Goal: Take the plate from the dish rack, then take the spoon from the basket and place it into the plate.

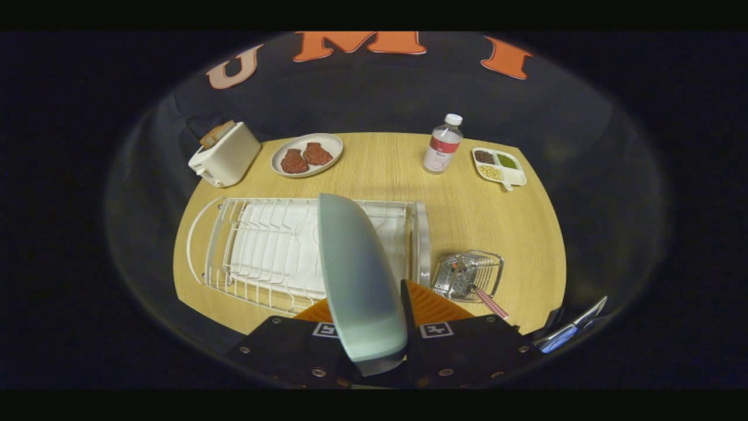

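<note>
A pale grey-green plate [356,280] stands on edge between my fingers, and my gripper [367,318] is shut on its lower rim. It is held up above the white wire dish rack [263,245], which lies beyond the fingers on the wooden table [380,169]. Right of the rack stands a small metal basket [469,273]. The spoon [488,301] leans in it, its red-checked handle pointing out toward me.
At the table's far side stand a white toaster [225,155] with bread in it, a plate of two meat pieces [307,155], a plastic bottle [442,144] and a divided dish of beans [498,165]. A phone-like object [570,330] lies near the right finger.
</note>
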{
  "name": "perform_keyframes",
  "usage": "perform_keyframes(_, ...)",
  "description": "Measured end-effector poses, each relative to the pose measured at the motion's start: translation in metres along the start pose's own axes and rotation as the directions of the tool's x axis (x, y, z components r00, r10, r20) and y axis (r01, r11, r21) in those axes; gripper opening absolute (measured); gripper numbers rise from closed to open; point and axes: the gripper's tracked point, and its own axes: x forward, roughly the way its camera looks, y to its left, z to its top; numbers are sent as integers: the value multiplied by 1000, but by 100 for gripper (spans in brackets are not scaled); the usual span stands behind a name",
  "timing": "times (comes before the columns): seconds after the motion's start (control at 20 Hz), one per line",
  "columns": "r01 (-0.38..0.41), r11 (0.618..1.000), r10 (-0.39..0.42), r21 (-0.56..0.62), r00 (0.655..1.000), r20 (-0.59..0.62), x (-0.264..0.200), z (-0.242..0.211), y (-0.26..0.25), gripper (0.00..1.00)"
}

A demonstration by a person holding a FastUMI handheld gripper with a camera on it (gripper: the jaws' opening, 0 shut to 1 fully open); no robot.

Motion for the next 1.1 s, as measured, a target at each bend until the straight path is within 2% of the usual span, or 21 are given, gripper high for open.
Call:
perform_keyframes(0.25, -97, 992, 97, 82, 995, 4, -30, -37, -11, 37)
perform_keyframes(0.45, -139, 983, 143, 121, 989, -27, -42, -85, -24, 37)
perform_keyframes(0.6, -169, 978, 176, 126, 983, -49, -42, -121, -28, 36)
perform_keyframes(0.8, -195, 962, 216, 190, 972, -93, -35, -163, -29, 36)
perform_keyframes(1.1, -267, 929, 300, 258, 949, -99, -15, -191, -20, 36)
